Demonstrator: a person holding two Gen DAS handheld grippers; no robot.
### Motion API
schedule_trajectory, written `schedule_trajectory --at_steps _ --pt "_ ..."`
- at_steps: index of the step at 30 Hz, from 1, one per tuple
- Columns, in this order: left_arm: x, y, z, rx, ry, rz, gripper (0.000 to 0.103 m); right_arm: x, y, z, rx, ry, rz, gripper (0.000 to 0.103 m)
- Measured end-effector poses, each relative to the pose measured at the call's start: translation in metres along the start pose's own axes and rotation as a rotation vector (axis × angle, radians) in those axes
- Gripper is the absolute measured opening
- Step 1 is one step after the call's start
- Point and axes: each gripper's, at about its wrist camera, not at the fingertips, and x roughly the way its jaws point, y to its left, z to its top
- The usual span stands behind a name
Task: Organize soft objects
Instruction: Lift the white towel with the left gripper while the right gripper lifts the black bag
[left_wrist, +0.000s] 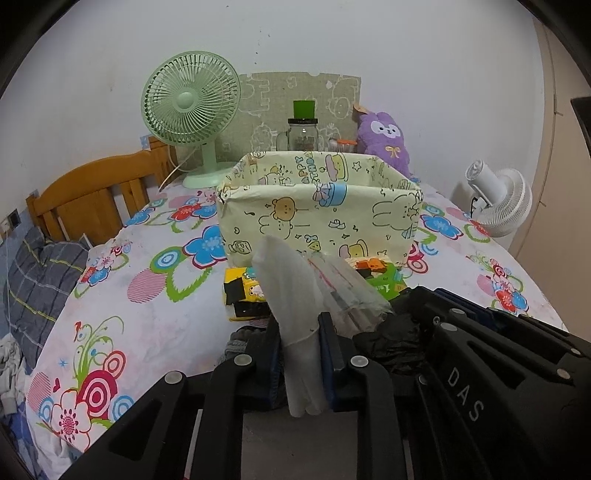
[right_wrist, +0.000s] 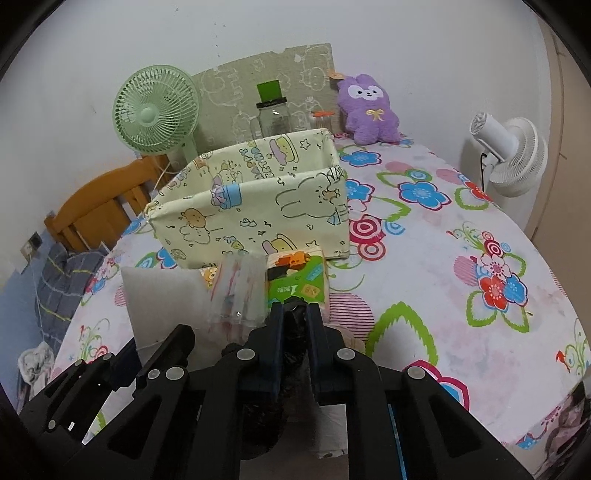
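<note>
We were at the pick-up step, with both grippers low over the flowered bed (right_wrist: 443, 258) in front of the cartoon-print fabric box (left_wrist: 321, 206), which stood open at the top and appeared empty as far as we could see. The left gripper (left_wrist: 300, 328) had its fingers clamped on a thin whitish plastic bag (left_wrist: 284, 280), whose top stood up between them and whose tail hung down behind. The right gripper (right_wrist: 295, 317) had its fingers pinched on a crumpled black plastic bag (right_wrist: 293, 332), most of it bunched under and behind the fingers.

A clear packet with pink stripes (right_wrist: 240, 291) lay between the two grippers, and a yellow tissue pack (left_wrist: 243, 291) and a green tissue pack (right_wrist: 299, 280) lay just beside the box's front wall.

We judged the task barely begun, since every soft thing we saw was outside the box. The next move called for lifting both bags clear of the packs, carrying them over the front wall, and letting go only once they hung inside. The slack plastic could snag on the rim or drag the striped packet along.
</note>
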Motion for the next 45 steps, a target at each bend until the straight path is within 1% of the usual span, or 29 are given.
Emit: schedule_trajectory --at_steps 12,22,24,31,38,45 --pt "-0.015 0.002 0.019 -0.012 -0.045 -0.008 0.013 -0.018 0.008 0.019 -0.020 -0.053 0.013 0.011" --pt "-0.027 0.002 0.039 -0.017 -0.077 -0.029 0.012 -0.033 0.010 0.036 -0.027 -0.097 0.016 0.008" --pt "-0.030 0.002 0.043 -0.019 -0.084 -0.034 0.012 -0.037 0.011 0.040 -0.030 -0.107 0.017 0.005" --pt "-0.037 0.002 0.052 -0.017 -0.112 -0.036 0.012 -0.047 0.014 0.051 -0.036 -0.141 0.020 0.005" --pt "-0.036 0.003 0.054 -0.022 -0.107 -0.035 0.012 -0.044 0.015 0.053 -0.043 -0.139 0.023 0.005" --pt "-0.020 0.006 0.046 -0.025 -0.058 -0.036 0.012 -0.026 0.014 0.047 -0.050 -0.090 0.033 0.006"
